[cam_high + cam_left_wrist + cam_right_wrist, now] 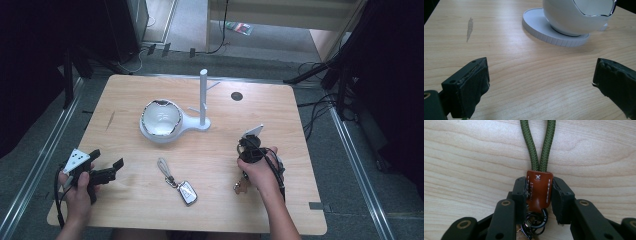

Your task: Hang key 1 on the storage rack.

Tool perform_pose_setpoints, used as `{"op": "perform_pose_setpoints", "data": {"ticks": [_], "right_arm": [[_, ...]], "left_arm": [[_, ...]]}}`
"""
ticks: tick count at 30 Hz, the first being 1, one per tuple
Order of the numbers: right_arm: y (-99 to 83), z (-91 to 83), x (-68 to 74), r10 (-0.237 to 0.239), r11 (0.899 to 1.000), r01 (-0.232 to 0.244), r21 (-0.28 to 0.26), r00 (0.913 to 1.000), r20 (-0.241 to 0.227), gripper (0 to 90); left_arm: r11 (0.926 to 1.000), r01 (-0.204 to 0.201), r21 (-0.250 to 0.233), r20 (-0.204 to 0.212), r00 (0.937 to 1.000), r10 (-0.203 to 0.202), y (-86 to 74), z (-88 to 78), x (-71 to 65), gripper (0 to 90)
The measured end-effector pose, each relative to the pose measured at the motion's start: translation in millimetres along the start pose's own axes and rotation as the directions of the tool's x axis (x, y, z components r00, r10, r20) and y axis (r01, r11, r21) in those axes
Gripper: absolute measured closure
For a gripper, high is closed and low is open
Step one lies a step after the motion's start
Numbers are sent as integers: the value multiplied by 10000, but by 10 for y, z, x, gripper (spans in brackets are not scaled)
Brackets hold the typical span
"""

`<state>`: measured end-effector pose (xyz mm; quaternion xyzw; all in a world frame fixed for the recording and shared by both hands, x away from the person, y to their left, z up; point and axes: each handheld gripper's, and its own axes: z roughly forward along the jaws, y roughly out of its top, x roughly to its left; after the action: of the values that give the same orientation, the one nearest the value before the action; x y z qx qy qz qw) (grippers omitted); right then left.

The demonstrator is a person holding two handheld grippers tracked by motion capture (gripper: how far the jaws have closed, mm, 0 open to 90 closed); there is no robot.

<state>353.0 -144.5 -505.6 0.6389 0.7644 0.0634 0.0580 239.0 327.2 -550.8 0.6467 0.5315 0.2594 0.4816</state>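
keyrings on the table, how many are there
2. A silver car key fob on a grey cord loop lies near the table's front middle. A green cord keyring with a brown leather tab is clamped in the right gripper, partly hidden under that hand.

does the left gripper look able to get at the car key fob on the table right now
Probably yes. The left gripper is open and holds nothing, and bare table lies between it and the car key fob. The right gripper is busy, shut on a leather key strap.
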Motion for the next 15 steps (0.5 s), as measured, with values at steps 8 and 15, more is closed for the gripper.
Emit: {"op": "perform_pose_setpoints", "data": {"ticks": [8,15], "right_arm": [[-10,-3,-11,-63,9999,63,-103,10000,-52,699],[-86,-44,-136,178,9971,-252,-722,9946,-1021,702]], "left_arm": [[10000,-3,-5,-19,10000,3,0,1,-1,12],[10000,14,-10,-13,10000,-14,-1,-1,-2,12]]}}
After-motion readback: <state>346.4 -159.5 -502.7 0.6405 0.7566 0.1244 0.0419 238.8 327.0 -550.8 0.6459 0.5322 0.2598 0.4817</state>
